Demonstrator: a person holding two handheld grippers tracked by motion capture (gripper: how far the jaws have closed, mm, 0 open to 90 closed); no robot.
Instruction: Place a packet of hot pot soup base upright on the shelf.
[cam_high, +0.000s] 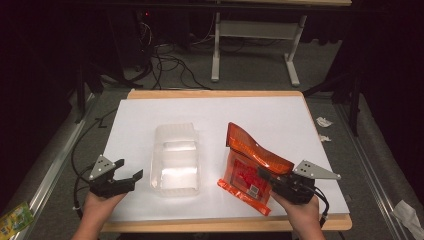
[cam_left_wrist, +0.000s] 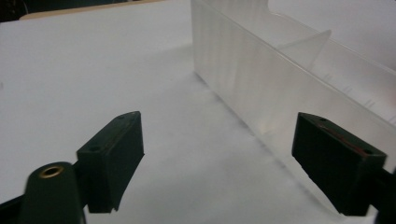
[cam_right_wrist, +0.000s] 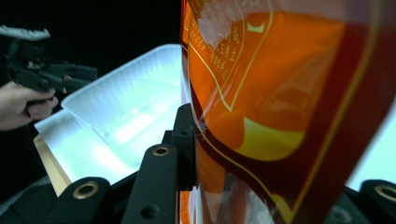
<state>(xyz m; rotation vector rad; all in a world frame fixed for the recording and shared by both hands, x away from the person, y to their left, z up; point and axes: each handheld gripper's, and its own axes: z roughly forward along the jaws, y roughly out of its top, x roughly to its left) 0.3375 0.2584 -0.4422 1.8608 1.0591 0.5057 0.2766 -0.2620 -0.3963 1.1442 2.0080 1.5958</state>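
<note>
An orange and red snack bag (cam_high: 251, 166) stands tilted on the white table top (cam_high: 210, 115), right of centre. My right gripper (cam_high: 272, 181) is shut on the bag's right edge; close up, the bag (cam_right_wrist: 280, 93) sits between the black jaws. A clear plastic tray (cam_high: 175, 159) lies in the middle of the table, with nothing in it. My left gripper (cam_high: 129, 176) hovers open just left of the tray, near the front edge. In the left gripper view the tray's wall (cam_left_wrist: 261, 79) runs beside the right finger (cam_left_wrist: 334, 163).
The table's wooden rim (cam_high: 220, 224) shows along the front. Beyond the table are a grey floor with black cables (cam_high: 170, 65) and a white desk frame (cam_high: 255, 35). Scraps of paper (cam_high: 322, 122) lie on the floor to the right.
</note>
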